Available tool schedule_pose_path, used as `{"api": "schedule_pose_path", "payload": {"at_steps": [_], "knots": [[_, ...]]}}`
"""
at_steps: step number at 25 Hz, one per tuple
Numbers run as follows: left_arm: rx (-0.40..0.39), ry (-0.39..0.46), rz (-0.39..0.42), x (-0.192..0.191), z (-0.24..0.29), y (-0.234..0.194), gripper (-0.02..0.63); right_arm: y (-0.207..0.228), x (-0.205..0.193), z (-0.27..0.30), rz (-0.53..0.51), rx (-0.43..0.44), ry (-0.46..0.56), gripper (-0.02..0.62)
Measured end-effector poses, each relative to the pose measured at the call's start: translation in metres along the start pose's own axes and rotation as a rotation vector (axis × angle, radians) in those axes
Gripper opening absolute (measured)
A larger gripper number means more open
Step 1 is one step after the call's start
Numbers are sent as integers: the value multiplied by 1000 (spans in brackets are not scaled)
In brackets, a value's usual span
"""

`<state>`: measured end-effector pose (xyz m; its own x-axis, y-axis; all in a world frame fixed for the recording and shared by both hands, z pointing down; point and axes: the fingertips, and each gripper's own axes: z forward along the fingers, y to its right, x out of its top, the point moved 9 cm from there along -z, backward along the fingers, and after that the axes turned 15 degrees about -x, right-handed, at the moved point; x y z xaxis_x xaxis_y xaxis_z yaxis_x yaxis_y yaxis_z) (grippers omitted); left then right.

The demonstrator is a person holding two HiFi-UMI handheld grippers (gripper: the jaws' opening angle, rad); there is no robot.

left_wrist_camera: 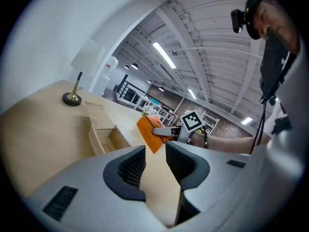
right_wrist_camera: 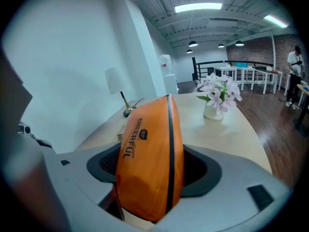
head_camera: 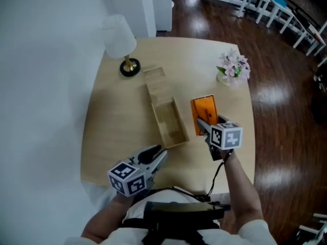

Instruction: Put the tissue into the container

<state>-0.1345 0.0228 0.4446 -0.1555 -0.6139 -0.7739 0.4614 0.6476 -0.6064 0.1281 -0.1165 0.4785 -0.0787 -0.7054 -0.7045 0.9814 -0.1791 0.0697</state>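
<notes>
An orange tissue pack (head_camera: 204, 112) stands on edge, tilted, just above the table to the right of the wooden container (head_camera: 159, 129). My right gripper (head_camera: 202, 123) is shut on the pack's near end. In the right gripper view the pack (right_wrist_camera: 152, 149) fills the gap between the jaws. The container is a long box with its open compartment toward me and its lid slid toward the far end. My left gripper (head_camera: 159, 154) hovers near the table's front edge, open and holding nothing. Its view shows the container (left_wrist_camera: 99, 134) ahead on the left and the pack (left_wrist_camera: 147, 132) beyond.
A white table lamp (head_camera: 120, 37) stands at the far left of the round wooden table (head_camera: 107, 137). A vase of pink flowers (head_camera: 232, 68) sits at the far right. Dark wood floor surrounds the table, and white chairs (head_camera: 265, 4) stand further off.
</notes>
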Motion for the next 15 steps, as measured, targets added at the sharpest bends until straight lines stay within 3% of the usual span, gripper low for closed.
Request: {"api": "schedule_pose_path", "payload": {"at_steps": [15], "knots": [[45,58,-23,9,-54,-36,127,-107,5,42,-33,121,-68,341]]}}
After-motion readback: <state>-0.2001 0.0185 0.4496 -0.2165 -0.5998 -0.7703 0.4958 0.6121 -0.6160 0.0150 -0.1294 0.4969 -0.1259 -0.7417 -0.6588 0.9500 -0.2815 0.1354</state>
